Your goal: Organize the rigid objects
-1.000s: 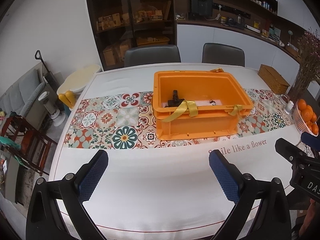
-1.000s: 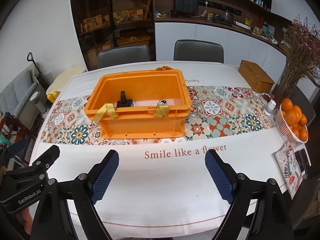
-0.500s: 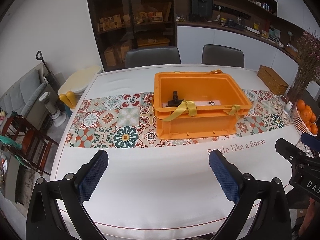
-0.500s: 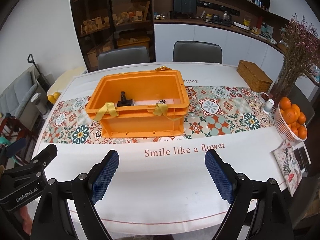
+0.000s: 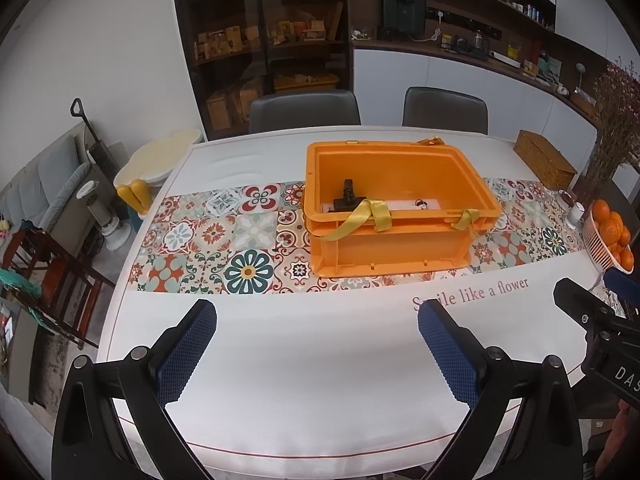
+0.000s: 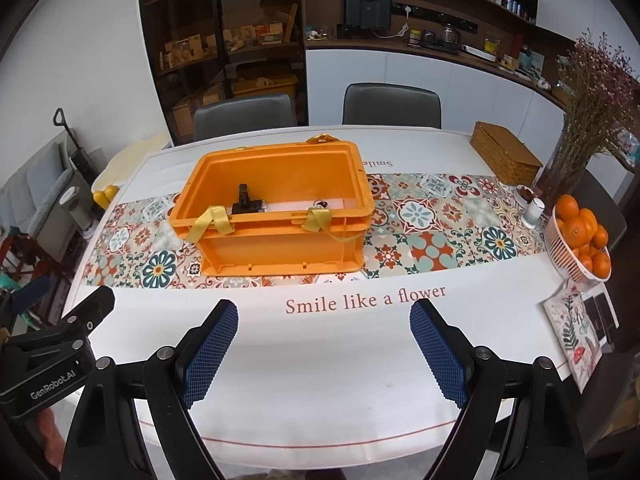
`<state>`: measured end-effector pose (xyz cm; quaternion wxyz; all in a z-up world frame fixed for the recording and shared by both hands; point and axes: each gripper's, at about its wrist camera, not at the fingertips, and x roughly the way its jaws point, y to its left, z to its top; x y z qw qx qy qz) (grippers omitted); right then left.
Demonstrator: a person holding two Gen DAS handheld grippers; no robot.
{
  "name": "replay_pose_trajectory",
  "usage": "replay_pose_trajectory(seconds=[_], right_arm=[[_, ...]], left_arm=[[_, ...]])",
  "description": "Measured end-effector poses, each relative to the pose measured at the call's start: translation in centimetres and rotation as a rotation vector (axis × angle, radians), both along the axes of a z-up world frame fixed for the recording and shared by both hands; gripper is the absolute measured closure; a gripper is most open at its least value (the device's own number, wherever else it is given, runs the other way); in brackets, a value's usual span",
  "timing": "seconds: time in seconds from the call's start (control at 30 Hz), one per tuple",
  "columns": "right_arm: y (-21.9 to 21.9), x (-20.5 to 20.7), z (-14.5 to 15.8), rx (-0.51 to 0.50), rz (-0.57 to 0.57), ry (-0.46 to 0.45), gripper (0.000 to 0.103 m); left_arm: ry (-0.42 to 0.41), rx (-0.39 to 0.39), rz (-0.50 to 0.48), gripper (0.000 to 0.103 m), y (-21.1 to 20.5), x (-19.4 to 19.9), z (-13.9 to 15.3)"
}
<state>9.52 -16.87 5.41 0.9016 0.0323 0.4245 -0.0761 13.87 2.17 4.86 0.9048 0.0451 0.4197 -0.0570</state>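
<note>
An orange plastic crate (image 5: 394,242) (image 6: 280,246) with yellow ribbon straps stands on the patterned runner in the middle of the table. Inside it lie a black T-shaped part (image 5: 347,199) (image 6: 245,202), a small round metal piece (image 5: 420,203) (image 6: 320,203) and a white strip. My left gripper (image 5: 318,322) hovers open over the white cloth near the table's front edge, well short of the crate, nothing between its blue pads. My right gripper (image 6: 324,320) stands open too, empty, above the printed words.
A basket of oranges (image 6: 580,240), a wicker box (image 6: 506,158), a vase of dried flowers (image 6: 580,120) and a small white cup (image 6: 534,210) stand at the right. A printed card (image 6: 572,332) lies at the right edge. Two grey chairs (image 6: 392,104) stand behind the table.
</note>
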Motion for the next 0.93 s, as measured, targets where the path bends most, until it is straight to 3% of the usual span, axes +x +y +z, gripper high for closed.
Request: replay_pose_trajectory(seconds=[0.93], right_arm=[[-0.32, -0.22, 0.01, 0.003, -0.007, 0.005, 0.015]], left_arm=[[0.014, -0.004, 0.003, 0.0, -0.57, -0.09, -0.62]])
